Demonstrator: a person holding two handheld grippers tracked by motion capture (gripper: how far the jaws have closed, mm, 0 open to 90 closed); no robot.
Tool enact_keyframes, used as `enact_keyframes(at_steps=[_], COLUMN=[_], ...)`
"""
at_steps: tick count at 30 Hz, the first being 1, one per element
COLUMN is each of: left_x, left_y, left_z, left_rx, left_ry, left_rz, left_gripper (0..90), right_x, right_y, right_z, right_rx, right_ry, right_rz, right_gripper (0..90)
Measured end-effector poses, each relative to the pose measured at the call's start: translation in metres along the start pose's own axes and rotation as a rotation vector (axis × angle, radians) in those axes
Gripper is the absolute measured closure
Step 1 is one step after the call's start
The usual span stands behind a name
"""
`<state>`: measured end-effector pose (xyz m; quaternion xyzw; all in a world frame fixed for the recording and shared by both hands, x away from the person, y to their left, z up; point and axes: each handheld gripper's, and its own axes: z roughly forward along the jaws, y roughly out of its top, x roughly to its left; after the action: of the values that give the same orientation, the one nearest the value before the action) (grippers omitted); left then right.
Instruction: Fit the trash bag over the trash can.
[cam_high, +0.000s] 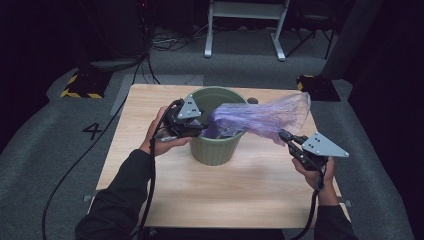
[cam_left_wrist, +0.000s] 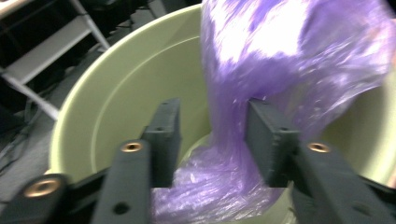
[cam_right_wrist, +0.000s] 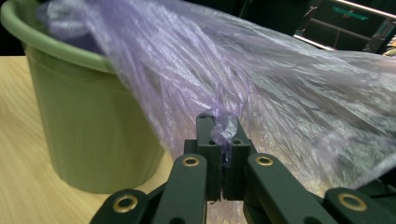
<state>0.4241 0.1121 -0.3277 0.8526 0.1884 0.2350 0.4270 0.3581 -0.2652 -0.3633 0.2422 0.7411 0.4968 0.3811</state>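
Left gripper (cam_high: 196, 126): you hold it at the left rim of the bin, pointing in over the opening. Its jaws stand partly apart and are released; in the left gripper view the bag film lies in the gap and brushes the inner face of one pad (cam_left_wrist: 268, 140), but nothing is pinched.

Green bin (cam_high: 216, 150): it stands upright near the middle of the table (cam_high: 150, 200), slightly toward the far side, with your left hand (cam_high: 161, 141) cupped just beside its left wall.

Purple bag (cam_high: 265, 116): one end is tucked down inside the bin; the rest stretches out over the right rim and rises toward the right, clear of the tabletop.

Right gripper (cam_high: 286, 136): you hold it to the right of the bin, near the table's right edge. Its jaws are clenched on a gathered fold at the bag's lower edge; in the right gripper view the twisted film sits squeezed between the two pads.

Step in hand: it reads as lining the bin. The bag's bottom is in, and you are working on the mouth, the right side holding the film taut while the left is free.

Next move: likely you need a fresh pinch with the left jaws on the film at the left rim, then draw both edges outward and down over the rim. Keep the pull gentle; thin film may tear or drag the light bin sideways.
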Motion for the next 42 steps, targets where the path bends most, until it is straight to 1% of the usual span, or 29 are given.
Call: enact_keyframes(at_steps=[1, 3, 4, 5, 6, 8, 11, 14, 15, 16, 17, 19, 20, 21, 22, 23, 24, 25, 26, 27, 28, 30, 33, 34, 35, 37, 40, 41, 42], left_x=[0.0, 0.0, 0.0, 0.0, -0.001, -0.005, -0.015, -0.028, -0.033, -0.036, -0.04, -0.047, -0.049, -0.05, -0.051, -0.051, -0.051, -0.05, -0.051, -0.051, -0.05, -0.048, -0.045, -0.043, -0.042, -0.038, -0.032, -0.031, -0.03], left_y=[0.0, 0.0, 0.0, 0.001, 0.003, 0.007, 0.018, 0.029, 0.034, 0.037, 0.04, 0.046, 0.048, 0.05, 0.051, 0.051, 0.051, 0.051, 0.05, 0.049, 0.048, 0.046, 0.042, 0.041, 0.039, 0.036, 0.029, 0.027, 0.025], left_z=[0.0, -0.002, -0.003, -0.003, -0.003, -0.004, -0.003, 0.001, 0.003, 0.004, 0.006, 0.01, 0.013, 0.014, 0.016, 0.017, 0.017, 0.017, 0.017, 0.017, 0.016, 0.015, 0.011, 0.01, 0.008, 0.005, -0.002, -0.004, -0.006], left_rx=[-0.001, -0.005, -0.018, -0.026, -0.034, -0.054, -0.085, -0.092, -0.09, -0.089, -0.088, -0.072, -0.065, -0.056, -0.049, -0.045, -0.045, -0.038, -0.031, -0.028, -0.029, -0.029, -0.034, -0.039, -0.038, -0.039, -0.05, -0.057, -0.058], left_ry=[0.0, 0.006, -0.004, -0.02, -0.035, -0.039, -0.083, -0.11, -0.119, -0.119, -0.115, -0.107, -0.108, -0.095, -0.084, -0.093, -0.104, -0.1, -0.086, -0.076, -0.07, -0.072, -0.076, -0.068, -0.066, -0.065, -0.064, -0.07, -0.065], left_rz=[-0.006, -0.025, -0.039, -0.046, -0.049, -0.038, -0.014, 0.019, 0.039, 0.044, 0.062, 0.094, 0.107, 0.117, 0.122, 0.124, 0.128, 0.146, 0.157, 0.167, 0.172, 0.175, 0.172, 0.168, 0.164, 0.152, 0.126, 0.122, 0.121], left_gripper=[43.3, 28.9, 27.5, 26.5, 24.0, 21.1, 19.9, 19.9, 19.9, 20.2, 20.7, 23.9, 27.8, 31.3, 37.3, 42.5, 50.9, 55.9, 64.0, 69.8, 75.1, 81.1, 87.3, 88.0, 88.1, 88.5, 88.5, 88.5, 88.4], right_x=[-0.001, -0.002, -0.003, -0.004, -0.004, -0.003, 0.0, 0.005, 0.007, 0.01, 0.011, 0.016, 0.018, 0.02, 0.022, 0.024, 0.026, 0.027, 0.029, 0.03, 0.031, 0.033, 0.034, 0.035, 0.036, 0.037, 0.038, 0.038, 0.037], right_y=[0.001, 0.003, 0.003, 0.004, 0.006, 0.009, 0.016, 0.024, 0.027, 0.03, 0.031, 0.036, 0.038, 0.039, 0.041, 0.043, 0.044, 0.045, 0.047, 0.048, 0.048, 0.049, 0.049, 0.049, 0.05, 0.05, 0.051, 0.051, 0.051], right_z=[-0.001, -0.003, -0.004, -0.005, -0.005, -0.004, -0.001, 0.003, 0.004, 0.005, 0.006, 0.007, 0.007, 0.007, 0.007, 0.007, 0.007, 0.007, 0.007, 0.006, 0.005, 0.004, 0.002, 0.002, 0.001, -0.002, -0.008, -0.011, -0.013], right_rx=[-0.004, -0.011, -0.015, -0.022, -0.022, -0.025, -0.034, -0.039, -0.041, -0.047, -0.048, -0.052, -0.055, -0.057, -0.06, -0.061, -0.064, -0.064, -0.066, -0.069, -0.071, -0.075, -0.088, -0.088, -0.089, -0.09, -0.106, -0.109, -0.106], right_ry=[-0.005, -0.018, -0.019, -0.018, -0.02, -0.019, -0.011, 0.006, 0.011, 0.017, 0.024, 0.038, 0.043, 0.048, 0.052, 0.06, 0.063, 0.066, 0.072, 0.076, 0.082, 0.094, 0.163, 0.172, 0.191, 0.207, 0.22, 0.22, 0.22], right_rz=[0.002, 0.004, 0.006, 0.015, 0.011, 0.001, -0.014, -0.028, -0.033, -0.04, -0.044, -0.056, -0.062, -0.068, -0.075, -0.08, -0.084, -0.087, -0.095, -0.097, -0.099, -0.098, -0.063, -0.063, -0.057, -0.046, -0.028, -0.019, -0.017], right_gripper=[88.7, 88.9, 88.9, 89.0, 89.0, 89.1, 89.1, 89.1, 89.1, 89.1, 89.1, 89.0, 89.1, 89.0, 89.0, 89.0, 88.9, 88.9, 88.8, 88.6, 88.2, 86.7, 81.5, 78.4, 71.6, 60.8, 49.5, 45.8, 42.3])
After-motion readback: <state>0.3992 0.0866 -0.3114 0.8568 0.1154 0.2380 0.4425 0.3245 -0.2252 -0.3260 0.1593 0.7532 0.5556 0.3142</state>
